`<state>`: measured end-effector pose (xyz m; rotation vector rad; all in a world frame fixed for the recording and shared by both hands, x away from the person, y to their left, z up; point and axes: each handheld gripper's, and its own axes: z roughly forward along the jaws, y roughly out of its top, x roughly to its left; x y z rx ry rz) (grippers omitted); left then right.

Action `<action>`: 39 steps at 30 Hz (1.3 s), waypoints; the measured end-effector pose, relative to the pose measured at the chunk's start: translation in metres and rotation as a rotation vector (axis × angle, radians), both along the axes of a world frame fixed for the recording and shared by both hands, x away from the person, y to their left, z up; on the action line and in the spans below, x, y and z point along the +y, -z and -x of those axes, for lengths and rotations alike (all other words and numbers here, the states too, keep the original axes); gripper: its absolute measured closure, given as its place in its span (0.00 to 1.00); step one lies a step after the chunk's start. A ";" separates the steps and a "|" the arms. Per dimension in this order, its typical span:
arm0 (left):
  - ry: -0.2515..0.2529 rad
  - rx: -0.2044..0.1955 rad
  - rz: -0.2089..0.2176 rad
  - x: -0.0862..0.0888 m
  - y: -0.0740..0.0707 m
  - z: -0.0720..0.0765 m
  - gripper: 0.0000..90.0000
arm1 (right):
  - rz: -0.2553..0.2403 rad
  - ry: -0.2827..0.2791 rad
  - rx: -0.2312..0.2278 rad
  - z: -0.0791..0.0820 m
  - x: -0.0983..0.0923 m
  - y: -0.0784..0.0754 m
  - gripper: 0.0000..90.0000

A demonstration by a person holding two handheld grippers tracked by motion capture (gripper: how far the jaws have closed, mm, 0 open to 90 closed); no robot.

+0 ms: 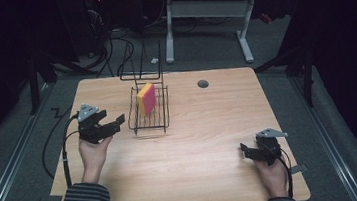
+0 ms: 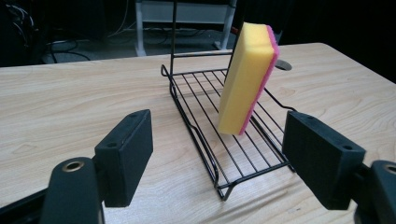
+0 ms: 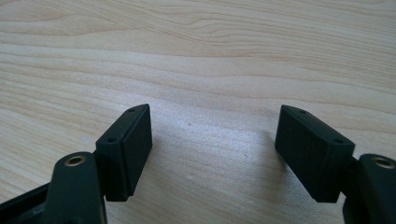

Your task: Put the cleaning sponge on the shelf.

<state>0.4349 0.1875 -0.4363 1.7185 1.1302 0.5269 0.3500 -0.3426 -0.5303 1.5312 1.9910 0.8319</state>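
My high view looks forward and down over the whole worktop (image 1: 191, 149). My left camera faces the wire rack (image 2: 224, 140) closely, shared with it; my right hugs bare wood.

A light wooden bench (image 1: 199, 168) with a round grommet hole (image 1: 203, 84) near its far edge stands on grey carpet (image 1: 281, 44). At the upper middle of the frame a second desk on white legs (image 1: 245, 38) stands behind it. Black cables (image 1: 111, 52) trail over the floor at upper left. The surrounding room is dark; light falls mainly on the bench.
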 end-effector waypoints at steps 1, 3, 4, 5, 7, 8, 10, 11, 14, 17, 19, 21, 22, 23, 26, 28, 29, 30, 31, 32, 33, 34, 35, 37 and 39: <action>0.000 0.001 -0.002 0.000 -0.001 0.001 0.28 | 0.000 0.000 0.000 0.000 0.000 0.000 0.31; -0.001 -0.001 -0.009 0.001 -0.001 0.003 0.28 | 0.000 0.000 0.000 0.000 0.000 0.000 0.31; -0.001 -0.003 -0.015 0.001 -0.002 0.003 0.28 | 0.000 0.000 0.000 0.000 0.000 0.000 0.31; -0.002 -0.006 -0.022 0.002 -0.002 0.004 0.28 | 0.000 0.000 0.000 0.000 0.000 0.000 0.31; -0.001 -0.011 -0.018 0.003 -0.002 0.006 0.29 | 0.000 0.000 0.000 0.000 0.000 0.000 0.31; -0.004 -0.013 -0.017 0.004 -0.002 0.007 0.29 | 0.000 0.000 0.000 0.000 0.000 0.000 0.31; -0.006 -0.009 -0.018 0.006 -0.002 0.009 0.29 | 0.000 0.000 0.000 0.000 0.000 0.000 0.31; -0.008 -0.009 -0.021 0.007 -0.002 0.011 0.29 | 0.000 0.000 0.000 0.000 0.000 0.000 0.31; -0.009 -0.009 -0.019 0.009 -0.002 0.013 0.29 | 0.000 0.000 0.000 0.000 0.000 0.000 0.31; -0.012 -0.007 -0.020 0.012 -0.001 0.017 0.29 | 0.000 0.000 0.000 0.000 0.000 0.000 0.31; -0.018 -0.001 -0.028 0.013 0.000 0.019 0.29 | 0.000 0.000 0.000 0.000 0.000 0.000 0.31; -0.027 -0.002 -0.036 0.015 0.000 0.021 0.29 | 0.000 0.000 0.000 0.000 0.000 0.000 0.31; -0.029 -0.004 -0.036 0.017 0.000 0.023 0.29 | 0.000 0.000 0.000 0.000 0.000 0.000 0.31; -0.032 -0.007 -0.032 0.018 0.000 0.024 0.29 | 0.000 0.000 0.000 0.000 0.000 0.000 0.31; -0.037 -0.016 -0.028 0.020 -0.001 0.028 0.29 | 0.000 0.000 0.000 0.000 0.000 0.000 0.31; -0.038 -0.013 -0.023 0.022 -0.001 0.030 0.29 | 0.000 0.001 0.000 0.000 0.000 0.000 0.31; -0.040 -0.015 -0.023 0.023 -0.001 0.030 0.29 | 0.000 0.000 0.000 0.000 0.000 0.000 0.31; -0.041 -0.014 -0.025 0.024 -0.001 0.031 0.29 | 0.000 0.000 0.000 0.000 0.000 0.000 0.31; -0.043 -0.014 -0.024 0.024 -0.001 0.032 0.29 | 0.000 0.000 0.000 0.000 0.000 0.000 0.31; -0.044 -0.015 -0.023 0.025 0.000 0.032 0.29 | 0.000 0.000 0.000 0.000 0.000 0.000 0.31; -0.047 -0.015 -0.027 0.025 0.000 0.033 0.29 | 0.000 0.001 0.000 0.000 0.000 0.000 0.31; -0.052 -0.014 -0.039 0.026 0.000 0.033 0.29 | 0.000 0.001 0.000 0.000 0.000 0.000 0.31; -0.052 -0.014 -0.048 0.026 0.001 0.033 0.29 | 0.000 0.001 0.000 0.000 0.000 0.000 0.31; -0.051 -0.006 -0.046 0.027 0.003 0.034 0.29 | 0.000 0.001 0.000 0.000 0.000 0.000 0.31; -0.053 -0.006 -0.053 0.028 0.003 0.035 0.29 | 0.000 0.001 0.000 0.000 0.000 0.000 0.31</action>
